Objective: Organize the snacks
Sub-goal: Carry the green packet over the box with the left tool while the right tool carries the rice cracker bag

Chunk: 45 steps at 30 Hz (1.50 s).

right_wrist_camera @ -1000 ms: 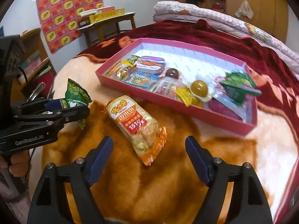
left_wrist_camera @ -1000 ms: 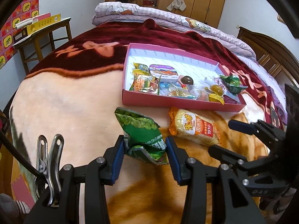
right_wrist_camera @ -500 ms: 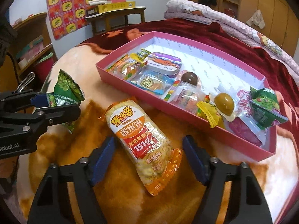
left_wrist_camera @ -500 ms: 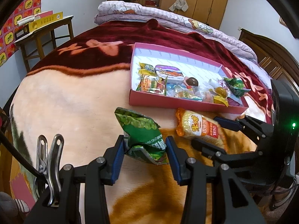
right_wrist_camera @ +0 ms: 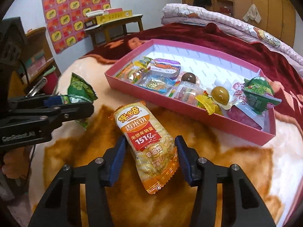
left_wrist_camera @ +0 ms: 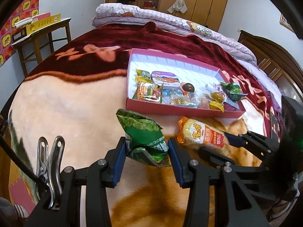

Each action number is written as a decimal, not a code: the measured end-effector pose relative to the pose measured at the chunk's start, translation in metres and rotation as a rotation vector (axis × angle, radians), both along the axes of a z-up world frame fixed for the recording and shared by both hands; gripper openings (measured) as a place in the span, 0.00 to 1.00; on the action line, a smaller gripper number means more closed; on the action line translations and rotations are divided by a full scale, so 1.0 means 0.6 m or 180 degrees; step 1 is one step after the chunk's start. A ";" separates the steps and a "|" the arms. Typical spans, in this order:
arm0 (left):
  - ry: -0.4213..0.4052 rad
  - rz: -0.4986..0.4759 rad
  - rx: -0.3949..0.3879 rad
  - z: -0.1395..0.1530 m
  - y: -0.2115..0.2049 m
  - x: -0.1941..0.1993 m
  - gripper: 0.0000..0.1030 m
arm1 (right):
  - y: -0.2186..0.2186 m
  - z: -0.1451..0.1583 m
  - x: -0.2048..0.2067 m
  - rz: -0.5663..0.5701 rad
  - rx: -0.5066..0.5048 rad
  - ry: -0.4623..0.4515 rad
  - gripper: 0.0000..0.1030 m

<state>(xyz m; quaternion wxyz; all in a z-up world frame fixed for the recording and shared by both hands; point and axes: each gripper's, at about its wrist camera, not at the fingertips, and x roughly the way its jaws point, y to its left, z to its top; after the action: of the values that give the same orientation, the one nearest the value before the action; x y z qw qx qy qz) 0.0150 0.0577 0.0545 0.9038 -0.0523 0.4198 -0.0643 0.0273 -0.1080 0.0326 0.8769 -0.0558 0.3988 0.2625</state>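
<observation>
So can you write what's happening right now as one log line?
left claw: shut on green snack bag | right claw: closing around rice cracker pack | pink box: part filled

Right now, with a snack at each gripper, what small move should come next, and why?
Probably let the right gripper finish closing on the rice cracker pack before lifting. Its jaws are closing with the pack between them, still lying on the blanket. The left gripper already holds the green bag, and the pink box sits just beyond.
</observation>
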 end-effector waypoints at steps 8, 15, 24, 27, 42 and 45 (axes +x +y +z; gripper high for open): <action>-0.0046 -0.0064 -0.0014 0.016 -0.009 0.004 0.45 | -0.018 0.033 -0.010 -0.0115 0.0151 -0.0116 0.46; -0.0112 -0.0163 0.0042 0.026 -0.026 0.018 0.45 | -0.032 0.056 -0.008 -0.0251 0.0244 -0.0222 0.46; -0.0205 -0.0293 0.0058 0.046 -0.053 0.045 0.45 | -0.047 0.074 0.012 -0.0403 0.0268 -0.0282 0.46; -0.0223 -0.0343 0.0022 0.052 -0.059 0.055 0.45 | -0.049 0.078 0.021 -0.0472 0.0277 -0.0280 0.46; -0.0291 -0.0424 0.0060 0.053 -0.090 0.120 0.44 | -0.059 0.087 0.066 -0.0735 0.0276 -0.0317 0.46; -0.0308 -0.0420 0.0074 0.052 -0.093 0.134 0.44 | -0.062 0.086 0.077 -0.0760 0.0304 -0.0306 0.46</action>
<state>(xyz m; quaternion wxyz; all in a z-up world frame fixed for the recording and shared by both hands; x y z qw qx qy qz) 0.0952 0.0020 0.0859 0.9174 -0.0108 0.3789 -0.1212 0.0737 -0.1450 0.0843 0.9217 0.0213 0.3472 0.1719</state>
